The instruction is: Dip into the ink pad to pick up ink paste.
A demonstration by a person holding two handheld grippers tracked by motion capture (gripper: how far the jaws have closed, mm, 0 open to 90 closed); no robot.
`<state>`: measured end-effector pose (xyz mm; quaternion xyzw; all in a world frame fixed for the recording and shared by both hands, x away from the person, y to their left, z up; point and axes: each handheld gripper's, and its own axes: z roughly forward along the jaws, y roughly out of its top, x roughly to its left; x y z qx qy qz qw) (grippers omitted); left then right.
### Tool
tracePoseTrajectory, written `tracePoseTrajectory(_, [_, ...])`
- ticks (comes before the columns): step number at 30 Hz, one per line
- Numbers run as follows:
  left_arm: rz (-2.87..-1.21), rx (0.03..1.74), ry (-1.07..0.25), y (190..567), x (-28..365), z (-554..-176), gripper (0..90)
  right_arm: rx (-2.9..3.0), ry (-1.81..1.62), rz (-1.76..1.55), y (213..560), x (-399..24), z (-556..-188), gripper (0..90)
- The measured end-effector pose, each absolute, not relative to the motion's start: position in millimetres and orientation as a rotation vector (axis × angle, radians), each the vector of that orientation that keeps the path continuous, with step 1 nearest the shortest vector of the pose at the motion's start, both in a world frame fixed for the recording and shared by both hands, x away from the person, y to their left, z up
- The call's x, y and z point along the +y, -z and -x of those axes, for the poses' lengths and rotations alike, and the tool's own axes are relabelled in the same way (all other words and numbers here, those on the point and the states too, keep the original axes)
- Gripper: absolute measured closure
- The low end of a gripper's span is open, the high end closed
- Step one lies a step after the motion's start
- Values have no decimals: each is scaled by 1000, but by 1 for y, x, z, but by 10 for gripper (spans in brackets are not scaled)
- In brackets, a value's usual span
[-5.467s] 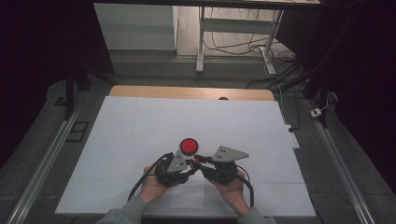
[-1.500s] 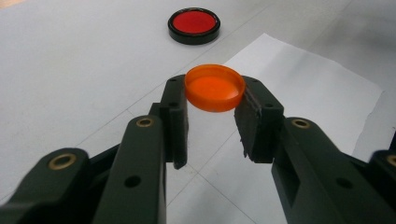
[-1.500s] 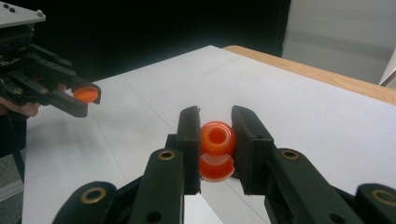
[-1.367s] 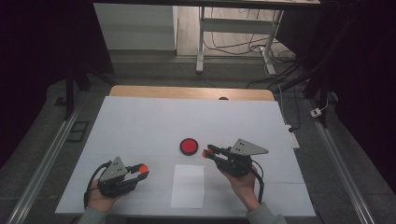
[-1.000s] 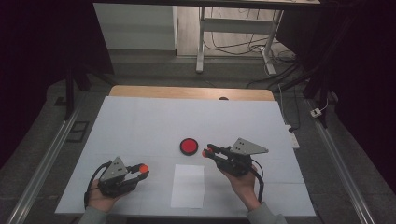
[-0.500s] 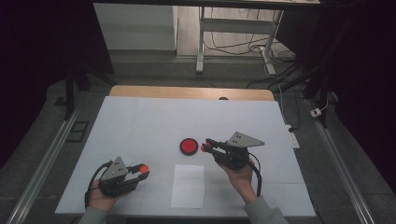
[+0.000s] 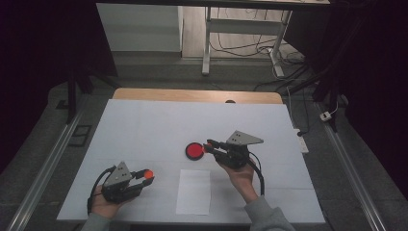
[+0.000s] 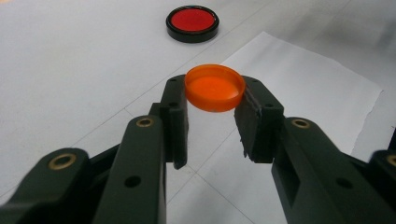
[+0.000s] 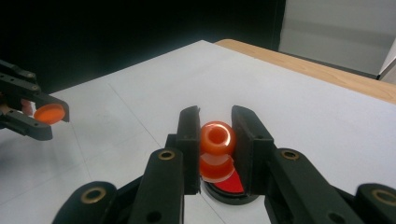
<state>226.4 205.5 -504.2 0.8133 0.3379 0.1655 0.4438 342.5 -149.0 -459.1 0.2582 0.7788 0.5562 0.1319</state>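
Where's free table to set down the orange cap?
Free: the far half of the white table, beyond the red dish, and the strip between the left gripper and the paper sheet. Crowded: around the dish, where the right gripper hovers.

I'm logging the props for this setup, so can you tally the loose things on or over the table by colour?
Orange: 2, the cap clamped in the left gripper and the small bottle clamped in the right gripper.
Red: 1, the black-rimmed red dish.
White: 1, the paper sheet.
Total: 4
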Motion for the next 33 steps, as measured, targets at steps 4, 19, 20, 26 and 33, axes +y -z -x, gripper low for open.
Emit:
tracePoseTrajectory(4, [-2017,838,-412,504,205,-226,651,2264,-1610,-759,459,-147,-346,727])
tracePoseTrajectory(19, [-2018,839,-412,505,205,-227,652,2290,-1578,-790,464,-137,-358,728])
tracePoseTrajectory(20, [-2018,839,-412,505,205,-227,651,2290,-1575,-796,464,-136,-359,727])
tracePoseTrajectory(26, [-2018,841,-415,505,206,-228,651,2304,-1565,-806,470,-129,-363,727])
tracePoseTrajectory(33, [-2018,841,-413,505,207,-228,651,2327,-1540,-805,474,-119,-369,727])
